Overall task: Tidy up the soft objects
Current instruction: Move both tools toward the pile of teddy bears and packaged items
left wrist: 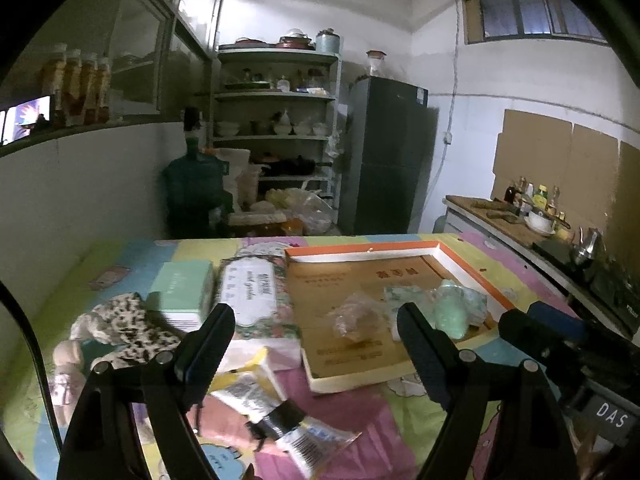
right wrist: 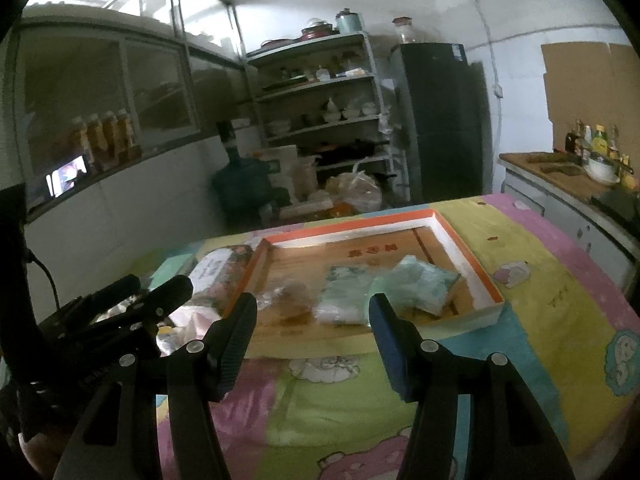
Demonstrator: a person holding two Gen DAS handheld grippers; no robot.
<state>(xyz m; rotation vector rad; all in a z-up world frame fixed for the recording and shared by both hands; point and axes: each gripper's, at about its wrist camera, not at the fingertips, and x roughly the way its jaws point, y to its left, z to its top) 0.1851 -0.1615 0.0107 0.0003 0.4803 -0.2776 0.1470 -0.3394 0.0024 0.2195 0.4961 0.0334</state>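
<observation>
Right wrist: green packet (right wrist: 416,284) beyond jaws

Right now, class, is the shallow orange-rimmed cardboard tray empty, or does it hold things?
Not empty. The shallow orange-rimmed cardboard tray holds pale green plastic-wrapped soft packs and a clear crinkled packet on its brown floor.

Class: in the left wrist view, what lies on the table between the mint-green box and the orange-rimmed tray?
A white labelled packet on a floral pouch lies between the mint-green box and the orange-rimmed tray, seen in the left wrist view.
</observation>
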